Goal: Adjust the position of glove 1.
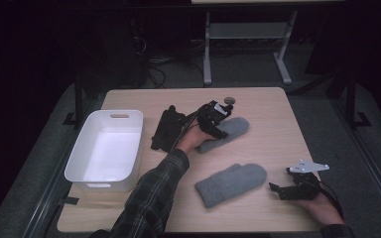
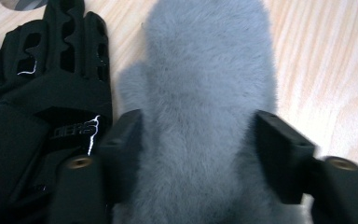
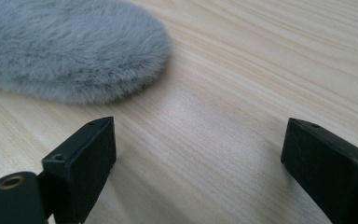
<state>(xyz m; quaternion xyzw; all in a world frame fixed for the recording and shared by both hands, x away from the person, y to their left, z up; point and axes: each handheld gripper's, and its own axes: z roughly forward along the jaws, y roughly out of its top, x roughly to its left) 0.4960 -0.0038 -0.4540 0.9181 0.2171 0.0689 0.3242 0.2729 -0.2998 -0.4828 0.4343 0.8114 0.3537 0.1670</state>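
- Far grey fleece mitten (image 2: 200, 112), mid-table beside black gloves (image 2: 42, 102): likely soft, light, compressible; best pinched across its body.
- Left gripper (image 2: 198, 140) open, straddling it, not yet clamped.
- Right gripper (image 3: 198, 154) open over bare wood, near second mitten (image 3: 70, 51).
- White bin (image 1: 104, 148) seen from high view.

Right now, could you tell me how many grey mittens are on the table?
2. One grey mitten lies at the far middle, straddled by the left gripper's open jaws, beside the black gloves. The other mitten lies nearer, left of the right gripper.
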